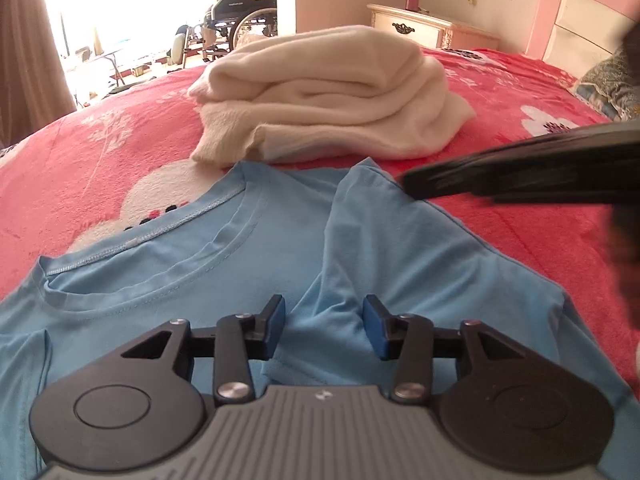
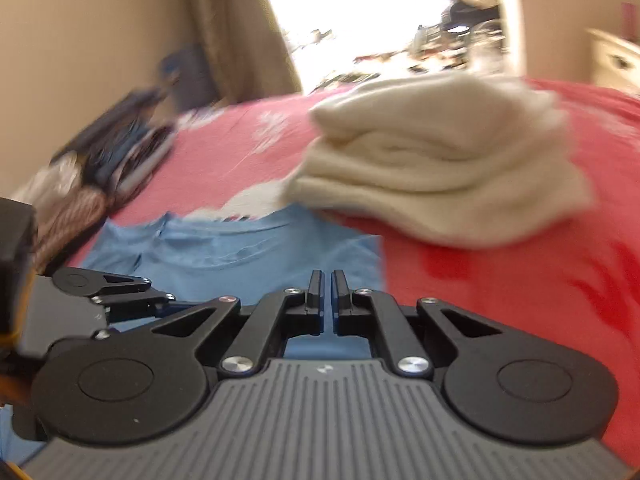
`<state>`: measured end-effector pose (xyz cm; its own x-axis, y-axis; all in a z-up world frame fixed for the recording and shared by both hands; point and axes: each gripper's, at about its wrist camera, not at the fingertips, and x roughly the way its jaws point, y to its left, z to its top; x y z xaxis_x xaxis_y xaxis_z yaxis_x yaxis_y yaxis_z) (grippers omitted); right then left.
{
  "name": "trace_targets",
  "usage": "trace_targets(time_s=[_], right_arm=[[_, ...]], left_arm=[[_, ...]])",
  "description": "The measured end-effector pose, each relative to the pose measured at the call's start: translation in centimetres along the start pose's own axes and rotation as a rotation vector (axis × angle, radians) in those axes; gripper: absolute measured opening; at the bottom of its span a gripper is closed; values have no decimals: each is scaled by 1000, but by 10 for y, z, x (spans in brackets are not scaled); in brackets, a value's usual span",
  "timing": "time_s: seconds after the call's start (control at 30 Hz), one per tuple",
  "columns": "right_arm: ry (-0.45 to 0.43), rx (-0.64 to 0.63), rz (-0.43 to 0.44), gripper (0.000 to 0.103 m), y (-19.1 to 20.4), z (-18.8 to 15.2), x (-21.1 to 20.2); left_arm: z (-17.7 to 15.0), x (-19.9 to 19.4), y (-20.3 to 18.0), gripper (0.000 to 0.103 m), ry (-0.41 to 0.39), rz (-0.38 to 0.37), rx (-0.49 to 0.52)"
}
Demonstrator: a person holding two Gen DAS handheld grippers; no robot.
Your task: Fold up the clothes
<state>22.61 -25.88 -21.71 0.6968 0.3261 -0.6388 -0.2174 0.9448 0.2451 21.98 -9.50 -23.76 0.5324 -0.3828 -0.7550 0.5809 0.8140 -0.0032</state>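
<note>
While the blue T-shirt [image 1: 224, 280] lies flat on the red bedspread [image 1: 520, 208], I hover over it.
Left gripper [image 1: 324, 330] part-open astride a sleeve fold, unpinched; right gripper [image 2: 327, 300] closed, empty, above the shirt's edge.

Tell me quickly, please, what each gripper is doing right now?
Left gripper: open above the blue shirt, gripping nothing.
Right gripper: shut, with nothing visible between its fingers.

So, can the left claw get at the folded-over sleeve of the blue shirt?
Probably yes: the left claw stands open right over the sleeve, nothing between them.
</note>
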Motion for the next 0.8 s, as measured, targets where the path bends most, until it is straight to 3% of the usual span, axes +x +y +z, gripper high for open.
trace_targets(time_s=[0.07, 0.13, 0.23, 0.37, 0.47, 0.53, 0.63, 0.73, 0.8], right_arm=[[34, 69, -41, 0, -15, 3, 25], [7, 264, -5, 0, -47, 3, 25], [-63, 377, 0, 3, -62, 7, -21], [-2, 259, 36, 4, -34, 3, -78], [120, 148, 19, 4, -14, -16, -73], [195, 131, -41, 2, -13, -33, -62], [155, 241, -118, 5, -20, -46, -76], [60, 193, -48, 5, 16, -47, -123], [100, 102, 1, 5, 45, -58, -140]], left_arm=[[0, 1, 2, 46, -4, -8, -21], [1, 1, 7, 46, -2, -25, -41], [4, -6, 14, 47, 4, -23, -65], [4, -29, 18, 47, 9, 8, -67], [-4, -60, 25, 47, 20, 7, -98], [-16, -91, 32, 47, 35, -3, -128], [-46, -147, 42, 53, 73, -45, -177], [-96, -191, 39, 54, 146, -96, -237], [-135, -211, 28, 54, 202, -117, -280]])
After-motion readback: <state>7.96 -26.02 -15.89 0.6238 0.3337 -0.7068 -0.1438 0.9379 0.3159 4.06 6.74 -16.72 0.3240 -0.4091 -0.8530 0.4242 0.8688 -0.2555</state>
